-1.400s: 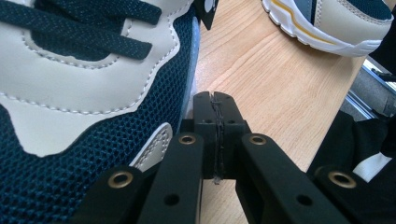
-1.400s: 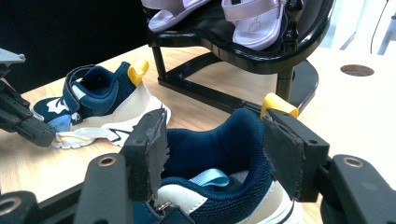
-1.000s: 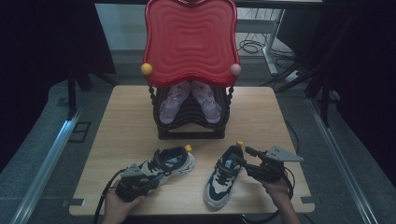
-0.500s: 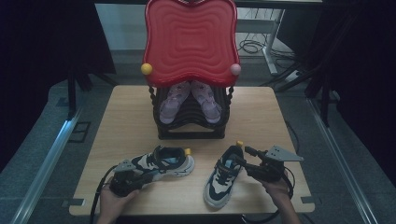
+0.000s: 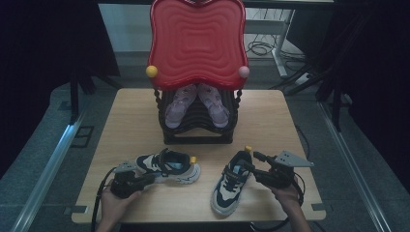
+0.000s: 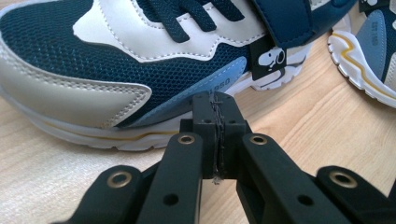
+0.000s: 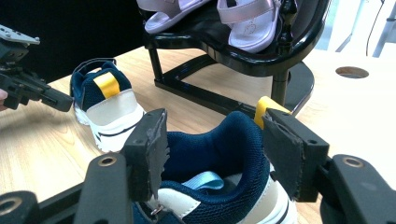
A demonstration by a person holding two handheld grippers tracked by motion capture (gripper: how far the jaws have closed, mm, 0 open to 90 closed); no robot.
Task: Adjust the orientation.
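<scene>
Sneakers: I've got the right claw [image 7: 212, 154] spread wide around the heel collar of the right sneaker [image 5: 232, 181]; pads flank it, can't tell if they bite. Left claw [image 6: 215, 135] is pinched shut, empty, tip at the midsole of the left sneaker [image 6: 140, 60]. From the black rack [image 5: 198, 123], both sit on the near tabletop [image 5: 290, 121]. Right sneaker's long axis runs heel toward the rack, toe toward me; left one lies crosswise. My call: right goes first.

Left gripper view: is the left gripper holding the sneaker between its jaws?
No: the left gripper has its jaws pressed together with nothing between them, tips just short of the sneaker.
</scene>
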